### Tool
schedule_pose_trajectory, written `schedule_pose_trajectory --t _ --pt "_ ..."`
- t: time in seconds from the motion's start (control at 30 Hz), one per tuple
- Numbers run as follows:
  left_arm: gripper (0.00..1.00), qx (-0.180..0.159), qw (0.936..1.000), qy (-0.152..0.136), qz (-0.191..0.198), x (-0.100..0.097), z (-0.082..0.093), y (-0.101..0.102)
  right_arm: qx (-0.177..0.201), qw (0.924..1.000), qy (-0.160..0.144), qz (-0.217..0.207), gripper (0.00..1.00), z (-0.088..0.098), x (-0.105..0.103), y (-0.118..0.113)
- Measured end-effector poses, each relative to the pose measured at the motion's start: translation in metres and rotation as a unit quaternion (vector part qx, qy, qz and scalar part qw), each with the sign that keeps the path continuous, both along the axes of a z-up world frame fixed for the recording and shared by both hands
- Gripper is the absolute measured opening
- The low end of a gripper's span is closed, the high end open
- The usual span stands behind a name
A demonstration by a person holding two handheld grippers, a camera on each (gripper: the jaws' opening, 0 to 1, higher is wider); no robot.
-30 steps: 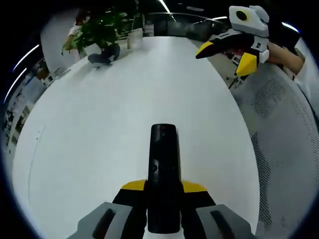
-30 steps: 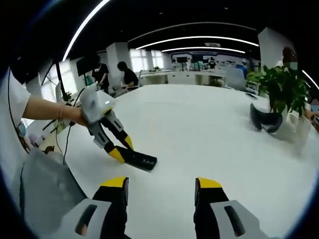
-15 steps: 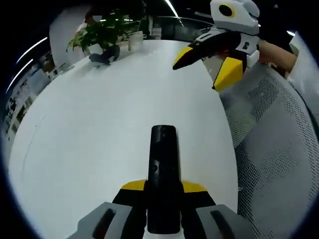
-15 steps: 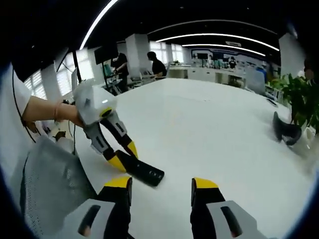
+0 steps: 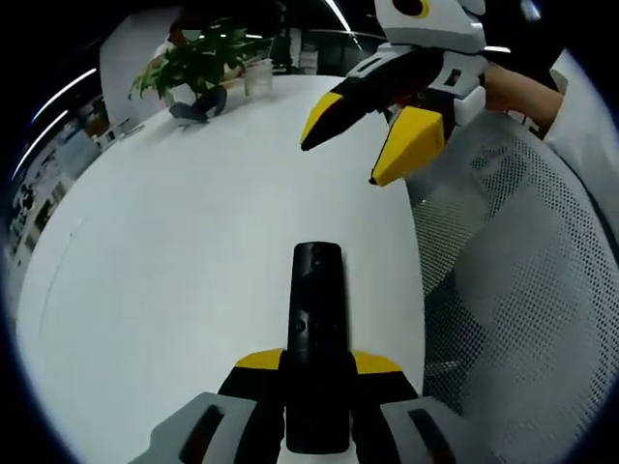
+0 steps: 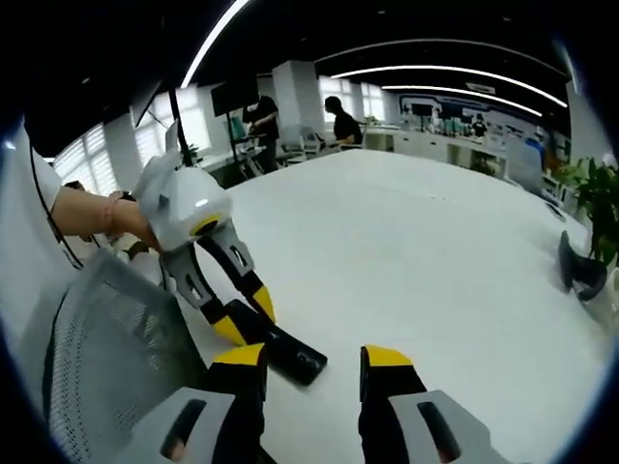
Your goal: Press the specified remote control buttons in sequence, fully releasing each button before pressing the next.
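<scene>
- As far as the pictures show, the pressing has not begun: no jaw tip touches a button, so the whole sequence appears to be left to do.
- The remote (image 5: 317,319) is a slim black bar clamped at its near end by the left gripper (image 5: 317,372), whose yellow-tipped jaws are closed against its two sides; its far end reaches out over the white table (image 5: 174,261).
- In the right gripper view the same remote (image 6: 285,350) slopes down from the left gripper (image 6: 237,319) with its far end low over the table, near the edge; whether it touches the surface I cannot tell.
- The right gripper (image 6: 311,360) holds nothing. Its jaws stand apart with a clear gap between the yellow tips, and they hover above the table just beside the remote without touching it.
- In the left gripper view the right gripper (image 5: 353,145) hangs in the air beyond the remote's far end, jaws parted and pointing down toward the table, a hand (image 5: 517,85) behind it.
- To press, I judge one tip must come down on a button face (the buttons are too small to tell apart here).
- A mesh chair back (image 5: 522,290) stands by the table edge, and a potted plant (image 5: 193,63) sits at the far side.
</scene>
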State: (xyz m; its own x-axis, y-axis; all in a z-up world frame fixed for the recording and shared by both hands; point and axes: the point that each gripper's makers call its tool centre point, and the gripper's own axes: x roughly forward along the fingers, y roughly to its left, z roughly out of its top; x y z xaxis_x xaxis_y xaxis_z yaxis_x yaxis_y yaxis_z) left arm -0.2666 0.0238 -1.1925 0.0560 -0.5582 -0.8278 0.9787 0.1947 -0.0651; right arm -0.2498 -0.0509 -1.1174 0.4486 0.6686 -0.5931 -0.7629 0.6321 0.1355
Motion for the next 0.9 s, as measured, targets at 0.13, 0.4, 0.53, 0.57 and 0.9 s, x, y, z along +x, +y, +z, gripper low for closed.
schedule_pose_trajectory --t 0.13,0.4,0.53,0.57,0.9 --pt "0.22 -0.001 1.0000 -0.001 -0.001 -0.006 0.000 0.001 -0.017 0.9995 0.004 0.027 0.32 -0.007 -0.006 0.004" --pt "0.23 0.006 0.9979 -0.027 -0.058 -0.011 -0.002 0.003 -0.047 0.9950 0.008 0.088 0.20 -0.019 -0.018 0.012" --pt "0.23 0.010 0.9967 -0.033 -0.074 -0.011 -0.002 0.003 -0.065 0.9904 0.007 0.122 0.15 -0.024 -0.021 0.016" --pt "0.23 0.009 0.9965 -0.034 -0.076 -0.011 -0.002 0.003 -0.072 0.9888 0.007 0.131 0.13 -0.025 -0.022 0.016" --pt "0.23 -0.023 0.9949 -0.032 -0.093 -0.011 -0.002 0.003 -0.109 0.9666 -0.021 0.231 0.00 -0.037 -0.022 0.025"
